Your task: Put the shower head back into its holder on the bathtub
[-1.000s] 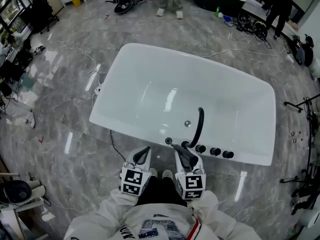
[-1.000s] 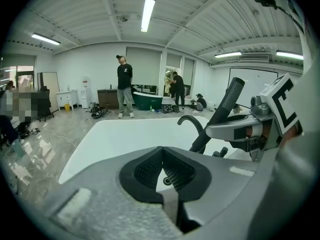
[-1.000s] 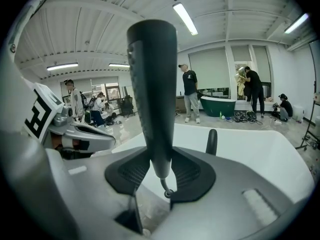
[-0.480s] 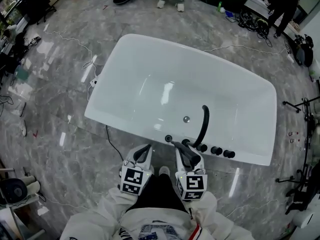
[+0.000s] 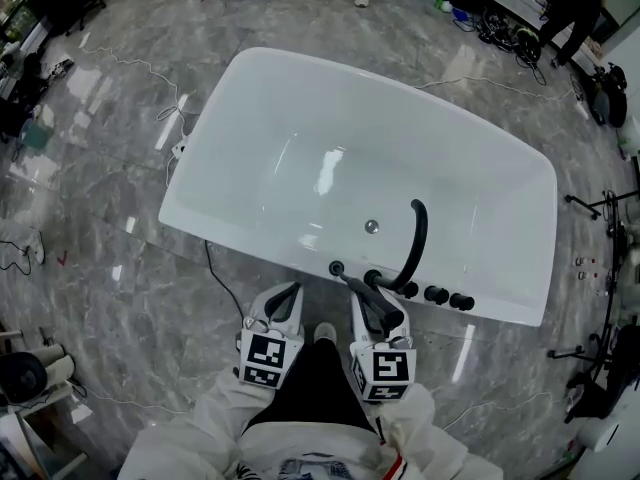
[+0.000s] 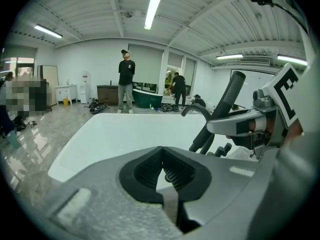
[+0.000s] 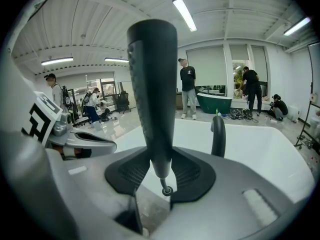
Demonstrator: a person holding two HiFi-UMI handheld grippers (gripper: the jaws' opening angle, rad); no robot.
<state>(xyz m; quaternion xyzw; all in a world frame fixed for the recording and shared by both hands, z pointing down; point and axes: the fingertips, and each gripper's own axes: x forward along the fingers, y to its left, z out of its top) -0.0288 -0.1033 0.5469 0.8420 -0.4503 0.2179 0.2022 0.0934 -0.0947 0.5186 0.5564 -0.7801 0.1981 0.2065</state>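
The right hand-held gripper has its jaws partly open, clamped on the black shower head, which stands upright between the pads. The left hand-held gripper, just beside it, has its jaws closed together with nothing between them. Just ahead of both runs the near rim of the white bathtub. The holder sits on that rim in front of the right jaws, and the curved spout is a little farther right.

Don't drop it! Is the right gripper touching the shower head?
Touching. In the right gripper view, the right gripper squeezes the shower head between its pads.
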